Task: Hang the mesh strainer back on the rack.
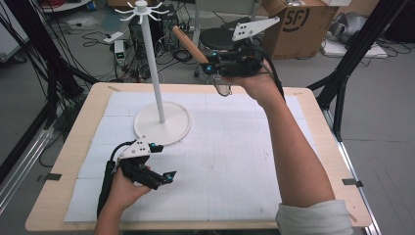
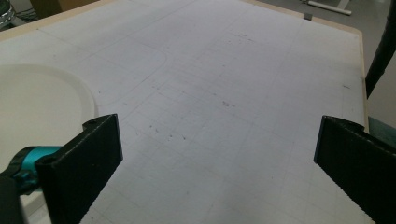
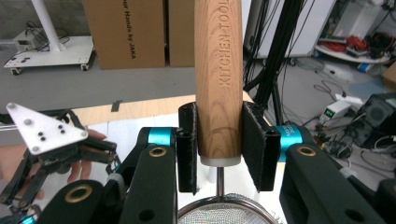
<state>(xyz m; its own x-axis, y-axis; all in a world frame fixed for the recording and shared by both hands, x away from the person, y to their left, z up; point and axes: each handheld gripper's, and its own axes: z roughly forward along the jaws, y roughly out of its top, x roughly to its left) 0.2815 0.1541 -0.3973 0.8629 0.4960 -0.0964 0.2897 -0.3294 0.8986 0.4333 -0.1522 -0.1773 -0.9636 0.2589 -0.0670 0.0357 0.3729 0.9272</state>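
Observation:
A sieve with a wooden handle (image 1: 190, 45) marked "KITCHEN TOOL" (image 3: 218, 79) is held in the air over the table's far edge. My right gripper (image 1: 210, 66) (image 3: 218, 144) is shut on the handle's lower end, and the wire mesh bowl (image 1: 222, 89) (image 3: 224, 212) hangs below the jaws. A white hook stand (image 1: 154, 63) rises from a round base (image 1: 162, 124) (image 2: 42, 102) on the white mat. My left gripper (image 1: 164, 161) (image 2: 219, 135) rests low on the mat just in front of that base, open, with nothing between its jaws.
The mat covers a wooden table (image 1: 78, 127). Beyond it on the floor are cardboard boxes (image 1: 303, 24), tangled cables (image 1: 122, 49) and black frame legs (image 1: 347, 58). The left gripper's grey plate (image 3: 42, 128) shows far off in the right gripper view.

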